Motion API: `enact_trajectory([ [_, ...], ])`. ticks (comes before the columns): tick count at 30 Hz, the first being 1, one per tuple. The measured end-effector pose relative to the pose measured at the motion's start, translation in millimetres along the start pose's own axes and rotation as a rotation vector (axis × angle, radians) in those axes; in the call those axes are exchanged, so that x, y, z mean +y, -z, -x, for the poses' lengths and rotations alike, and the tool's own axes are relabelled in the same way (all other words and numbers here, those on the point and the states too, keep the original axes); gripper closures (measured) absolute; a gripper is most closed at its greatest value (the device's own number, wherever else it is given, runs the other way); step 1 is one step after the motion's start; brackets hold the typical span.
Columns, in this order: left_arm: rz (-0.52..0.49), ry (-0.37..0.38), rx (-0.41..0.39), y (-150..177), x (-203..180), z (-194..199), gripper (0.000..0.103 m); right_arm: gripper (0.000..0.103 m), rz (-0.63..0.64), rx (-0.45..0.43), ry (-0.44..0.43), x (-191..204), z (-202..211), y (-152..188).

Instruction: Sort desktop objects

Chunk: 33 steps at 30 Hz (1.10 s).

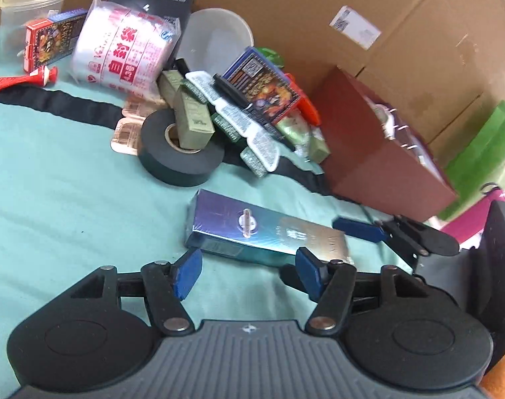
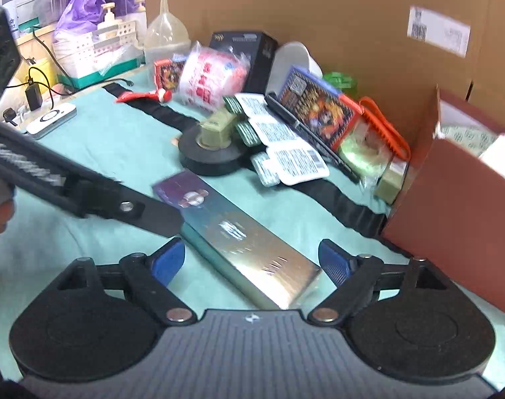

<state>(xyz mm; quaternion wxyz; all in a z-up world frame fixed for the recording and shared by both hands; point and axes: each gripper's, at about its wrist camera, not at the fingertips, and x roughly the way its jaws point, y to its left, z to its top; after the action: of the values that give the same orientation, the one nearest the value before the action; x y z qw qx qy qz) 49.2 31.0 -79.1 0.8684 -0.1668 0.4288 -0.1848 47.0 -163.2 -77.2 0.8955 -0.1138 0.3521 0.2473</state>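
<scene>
A long iridescent box (image 1: 262, 232) lies flat on the teal cloth (image 1: 69, 183). My left gripper (image 1: 247, 272) stands open just short of the box's long side, its right pad level with the near edge and neither pad pressing. In the right wrist view the box's silvery near end (image 2: 272, 272) lies between the pads of my right gripper (image 2: 251, 262), which are wide open and clear of it. From the left, a black finger (image 2: 146, 211) of the left gripper reaches to the box's side. A blue pad (image 1: 355, 227) of the right gripper shows at the box's far end.
Behind the box is a pile: a black tape roll (image 1: 182, 163) with a small olive carton in it, a zip-bag pack (image 1: 119, 53), card boxes (image 1: 49, 40), a blue game box (image 1: 265, 89) and a black strap (image 1: 69, 99). A brown open box (image 2: 452, 226) stands right; cardboard (image 1: 319, 6) walls the back.
</scene>
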Motion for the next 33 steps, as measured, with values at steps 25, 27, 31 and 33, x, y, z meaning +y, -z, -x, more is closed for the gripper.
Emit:
enact_trajectory([
  [25, -0.125, -0.134, -0.008, -8.5, -26.2, -18.2, 0.044, 0.053, -0.115, -0.028, 0.029, 76.0, 23.1, 26.6],
  [27, -0.171, -0.152, 0.001, -8.6, -32.1, -20.9, 0.043, 0.057, -0.108, -0.033, 0.043, 79.2, 23.8, 26.7],
  [31, -0.209, -0.161, 0.000, -7.8, -34.9, -23.3, 0.042, 0.062, -0.109, -0.025, 0.070, 80.0, 24.1, 26.4],
  [33, -0.212, -0.157, -0.008, -7.4, -33.9, -24.0, 0.041, 0.062, -0.120, -0.026, 0.072, 79.3, 24.0, 26.3],
])
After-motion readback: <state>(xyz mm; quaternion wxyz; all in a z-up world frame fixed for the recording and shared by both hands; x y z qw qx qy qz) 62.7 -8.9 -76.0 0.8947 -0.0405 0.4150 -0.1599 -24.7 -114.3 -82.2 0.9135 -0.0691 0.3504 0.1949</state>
